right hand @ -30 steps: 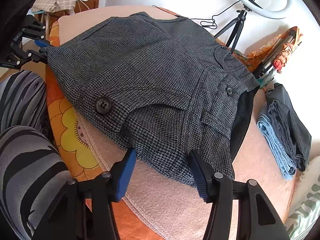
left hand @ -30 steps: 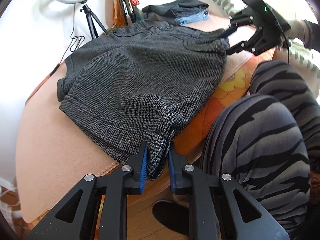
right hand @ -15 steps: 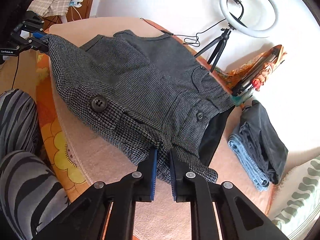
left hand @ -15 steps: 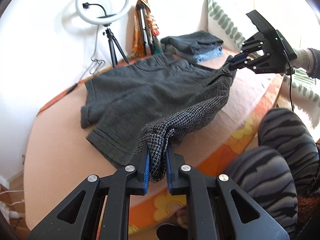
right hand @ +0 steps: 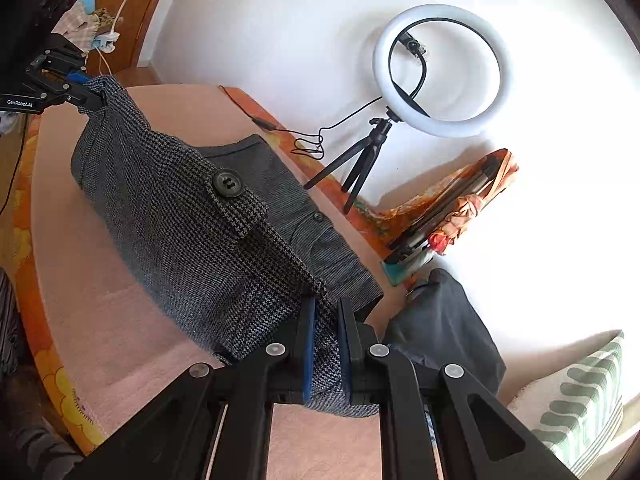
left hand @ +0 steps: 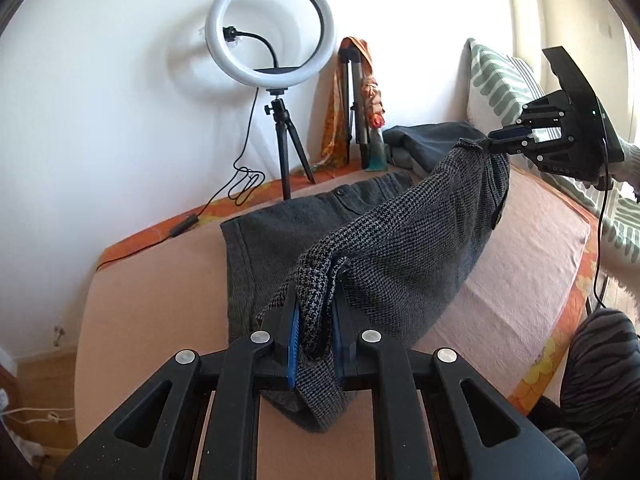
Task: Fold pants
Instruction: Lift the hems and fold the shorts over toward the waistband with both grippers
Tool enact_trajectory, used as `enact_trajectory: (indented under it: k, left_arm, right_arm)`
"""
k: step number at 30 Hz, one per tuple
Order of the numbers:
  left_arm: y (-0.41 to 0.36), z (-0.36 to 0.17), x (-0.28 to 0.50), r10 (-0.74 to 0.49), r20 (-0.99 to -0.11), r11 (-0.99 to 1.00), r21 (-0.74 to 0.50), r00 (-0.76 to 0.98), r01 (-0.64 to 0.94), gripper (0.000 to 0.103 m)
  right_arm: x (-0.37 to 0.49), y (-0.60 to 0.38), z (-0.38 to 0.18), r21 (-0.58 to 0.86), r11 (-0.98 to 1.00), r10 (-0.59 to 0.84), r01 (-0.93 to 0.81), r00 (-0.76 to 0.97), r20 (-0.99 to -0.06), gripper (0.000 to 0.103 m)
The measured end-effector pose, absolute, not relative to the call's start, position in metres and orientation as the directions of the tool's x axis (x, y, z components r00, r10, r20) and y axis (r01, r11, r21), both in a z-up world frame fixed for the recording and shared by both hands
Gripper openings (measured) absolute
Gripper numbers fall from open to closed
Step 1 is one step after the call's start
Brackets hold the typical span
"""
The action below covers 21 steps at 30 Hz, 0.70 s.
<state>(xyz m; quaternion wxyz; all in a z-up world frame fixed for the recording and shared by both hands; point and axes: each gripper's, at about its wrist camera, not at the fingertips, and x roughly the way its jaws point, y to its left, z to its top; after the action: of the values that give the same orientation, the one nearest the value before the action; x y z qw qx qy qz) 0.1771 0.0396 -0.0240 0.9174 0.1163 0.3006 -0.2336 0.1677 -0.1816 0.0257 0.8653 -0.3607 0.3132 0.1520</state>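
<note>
A: What are the tongs doing?

B: The left gripper (left hand: 314, 330) has its blue pads pressed onto a bunched corner of the pants (left hand: 400, 248), the cloth filling the gap between them. The right gripper (right hand: 326, 344) pinches another edge of the same pants the same way.

A: And the cloth between them?

B: The houndstooth fabric runs raised from one gripper across to the other, while the rest lies flat on the pink blanket (left hand: 160, 300) beyond the left gripper's fingers. A large dark button (right hand: 228, 185) shows on the lifted part, ahead and left of the right gripper.

A: Farther out?

B: Past the pants, a ring light (left hand: 269, 33) stands on a small tripod by the white wall. Just to the right of the right gripper's fingers sits a pile of folded dark clothes (right hand: 448, 332), and a green-striped pillow (right hand: 580, 396) lies farther right.
</note>
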Motion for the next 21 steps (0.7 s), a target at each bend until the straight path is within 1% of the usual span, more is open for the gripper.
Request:
enact_trajectory:
  k: [8, 11, 17, 21]
  left_arm:
    - [0.049, -0.007, 0.259, -0.341, -0.587, 0.892, 0.046, 0.734, 0.451, 0.011]
    - [0.05, -0.009, 0.289, -0.325, -0.592, 0.904, 0.033, 0.737, 0.426, 0.011]
    - [0.045, -0.038, 0.346, -0.293, -0.652, 0.917, 0.016, 0.699, 0.399, 0.011]
    - [0.037, -0.06, 0.376, -0.261, -0.694, 0.921, 0.031, 0.671, 0.389, 0.011]
  right_arm:
    - [0.241, -0.175, 0.039, -0.559, 0.697, 0.001, -0.449, 0.781, -0.625, 0.008]
    - [0.273, -0.172, 0.037, -0.555, 0.71, -0.014, -0.432, 0.78, -0.625, 0.008]
    - [0.333, -0.172, 0.008, -0.539, 0.726, -0.049, -0.426, 0.751, -0.659, 0.007]
    - [0.363, -0.175, -0.015, -0.517, 0.743, -0.064, -0.425, 0.724, -0.686, 0.007]
